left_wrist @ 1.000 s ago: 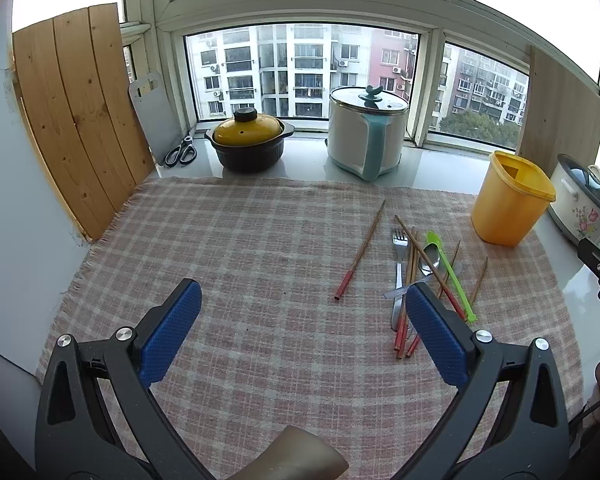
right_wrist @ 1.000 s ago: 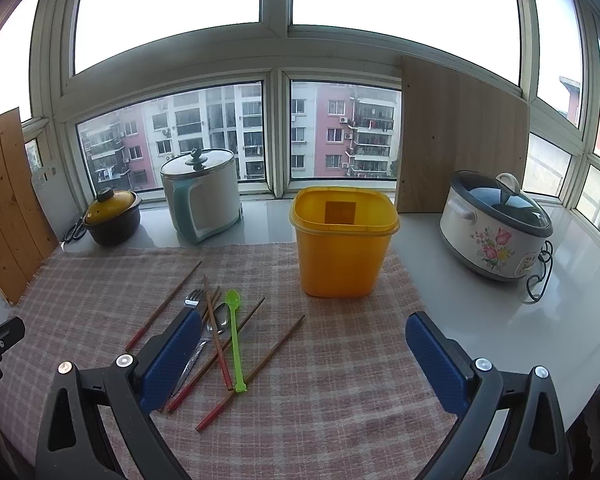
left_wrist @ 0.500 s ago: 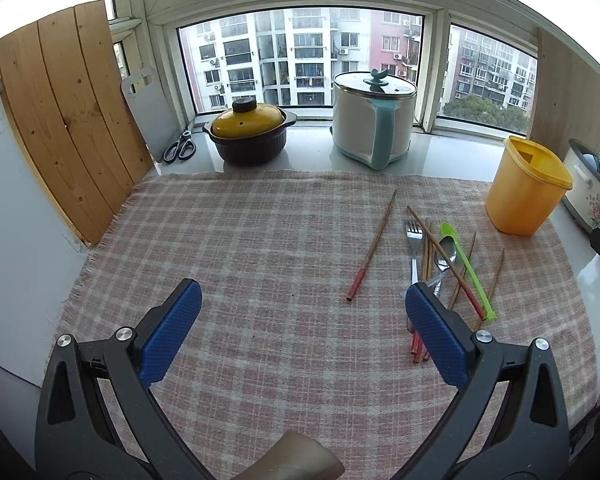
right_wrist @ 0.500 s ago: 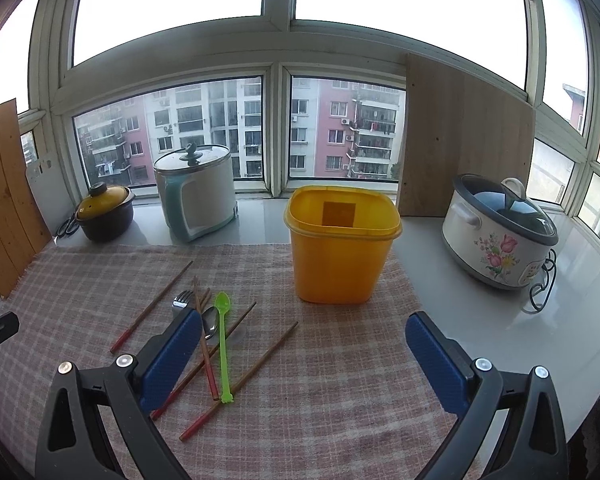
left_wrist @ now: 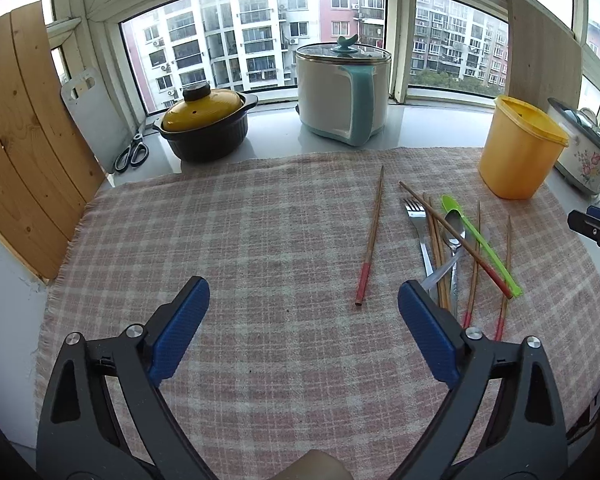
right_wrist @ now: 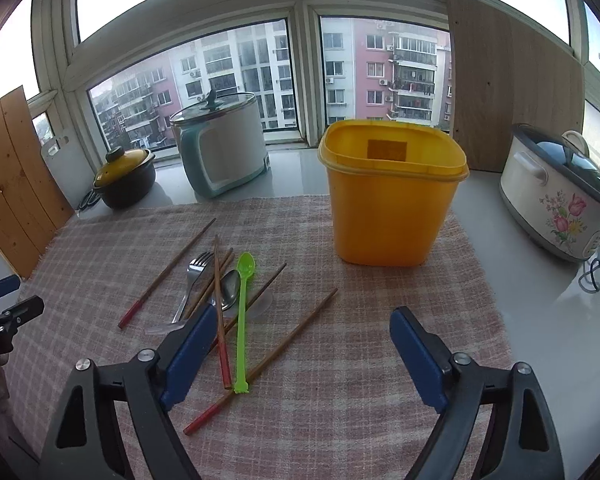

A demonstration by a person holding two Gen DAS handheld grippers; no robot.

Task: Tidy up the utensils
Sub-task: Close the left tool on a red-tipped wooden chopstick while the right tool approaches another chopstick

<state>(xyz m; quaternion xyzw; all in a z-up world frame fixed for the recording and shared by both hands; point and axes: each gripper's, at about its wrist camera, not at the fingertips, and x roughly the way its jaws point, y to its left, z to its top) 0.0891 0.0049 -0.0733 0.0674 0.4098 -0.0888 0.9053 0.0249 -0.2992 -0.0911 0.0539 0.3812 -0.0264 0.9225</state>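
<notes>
1. We are holding the left gripper [left_wrist: 302, 336] above the checked cloth [left_wrist: 220, 240], its jaws spread wide and gripping nothing.
2. We are holding the right gripper [right_wrist: 304, 354] the same way: jaws apart, nothing between them, facing the yellow bin [right_wrist: 392, 200].
3. The utensils are all lying loose on the cloth, so we are judging the task as not yet begun; nothing is showing inside the bin as far as its open top lets us see.
4. One chopstick [left_wrist: 371, 236] is lying alone, apart from the rest, to the left of the heap.
5. In the heap, a fork [left_wrist: 420, 232], a metal spoon [left_wrist: 455, 236], a green spoon [left_wrist: 480, 244] and several more red-tipped chopsticks are crossing and touching one another; a clear plastic spoon [right_wrist: 204, 316] is partly buried under them.
6. The bin is standing upright at the far corner of the cloth, near the heap but not touching it.
7. We are reckoning that everything is left to do: picking each piece off the cloth and standing it in the bin, probably starting with the lone chopstick or the green spoon lying on top.
8. The crossed sticks are likely to shift when one is lifted.
</notes>
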